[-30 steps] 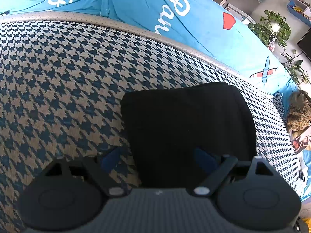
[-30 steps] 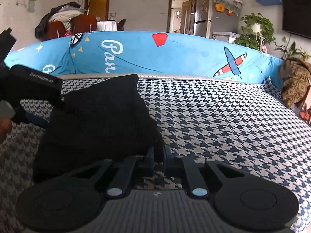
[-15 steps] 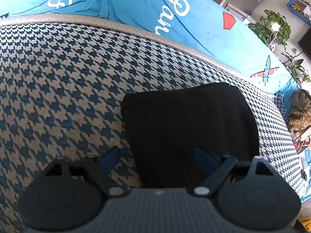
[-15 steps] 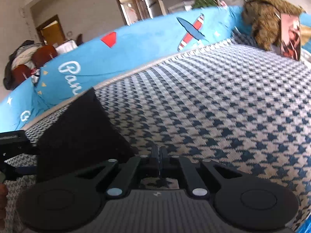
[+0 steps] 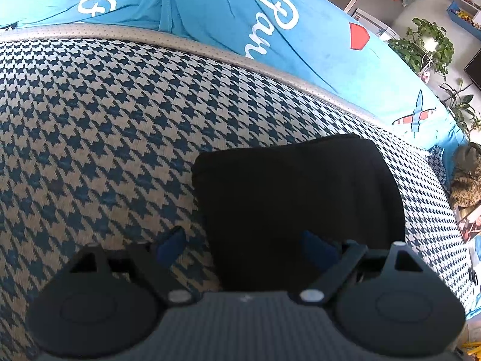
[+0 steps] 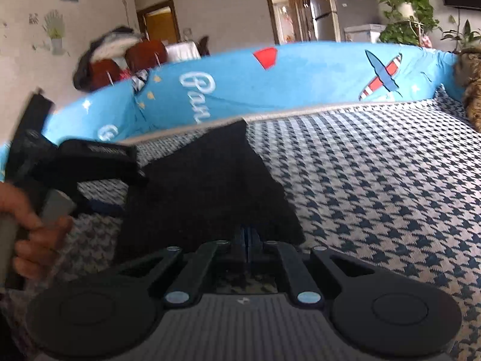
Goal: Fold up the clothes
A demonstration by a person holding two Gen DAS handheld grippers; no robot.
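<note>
A black garment (image 5: 294, 198), folded into a compact rectangle, lies flat on the houndstooth sofa cover (image 5: 90, 120). My left gripper (image 5: 243, 240) is open and straddles the garment's near left edge, one fingertip over the cover and the other over the cloth. In the right wrist view the garment (image 6: 204, 186) fills the left centre. My right gripper (image 6: 248, 234) is shut, its tips in front of the garment's near right edge, with no cloth visibly pinched. A person's hand (image 6: 30, 225) holds the left gripper's handle at the far left.
A blue printed sheet (image 5: 240, 30) covers the sofa back behind the seat. A brown patterned cushion (image 6: 472, 90) sits at the right end. Bare houndstooth cover (image 6: 375, 180) stretches right of the garment. Potted plants and a fridge stand beyond the sofa.
The right gripper, shut throughout, swung off to the right of the garment and tilted, then came back level with its tips at the garment's near edge. The left gripper and the garment stayed put.
</note>
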